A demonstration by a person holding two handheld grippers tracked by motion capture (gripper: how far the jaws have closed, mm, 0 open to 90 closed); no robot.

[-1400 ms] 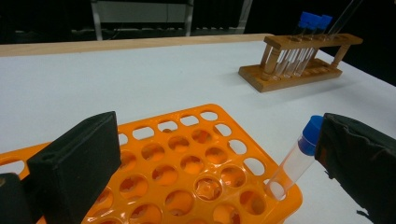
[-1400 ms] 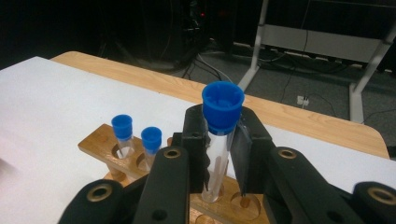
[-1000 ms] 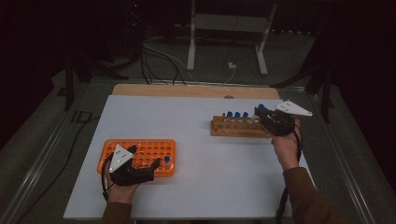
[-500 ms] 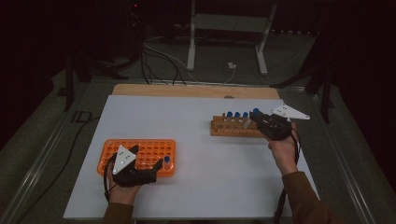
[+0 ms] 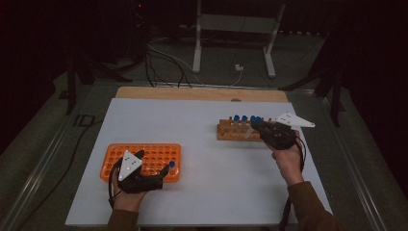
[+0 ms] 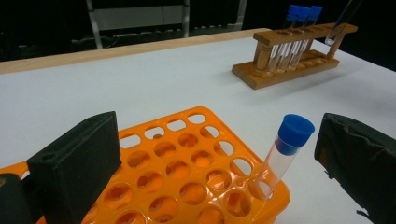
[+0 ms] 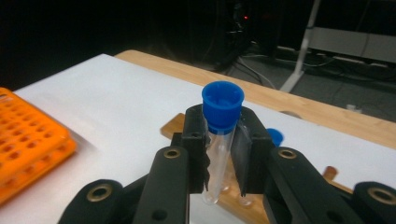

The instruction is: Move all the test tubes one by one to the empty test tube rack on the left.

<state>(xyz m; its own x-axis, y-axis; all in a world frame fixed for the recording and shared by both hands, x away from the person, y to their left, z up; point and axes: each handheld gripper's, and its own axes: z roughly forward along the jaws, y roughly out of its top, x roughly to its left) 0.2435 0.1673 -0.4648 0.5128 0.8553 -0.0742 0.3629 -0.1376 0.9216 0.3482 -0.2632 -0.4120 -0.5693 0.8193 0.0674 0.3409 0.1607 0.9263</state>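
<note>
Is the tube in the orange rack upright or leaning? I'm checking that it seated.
Leaning. In the left gripper view the tube stands in a corner hole of the orange rack, its blue cap tilted outward.

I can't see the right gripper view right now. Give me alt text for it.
The right hand-held gripper is clamped on a clear test tube with a blue cap, held above the wooden rack. An orange rack sits at the left on the white table.

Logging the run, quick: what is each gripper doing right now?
Left gripper: open, jaws either side of a blue-capped clear tube in the orange plastic rack.
Right gripper: shut on a blue-capped clear test tube.
</note>
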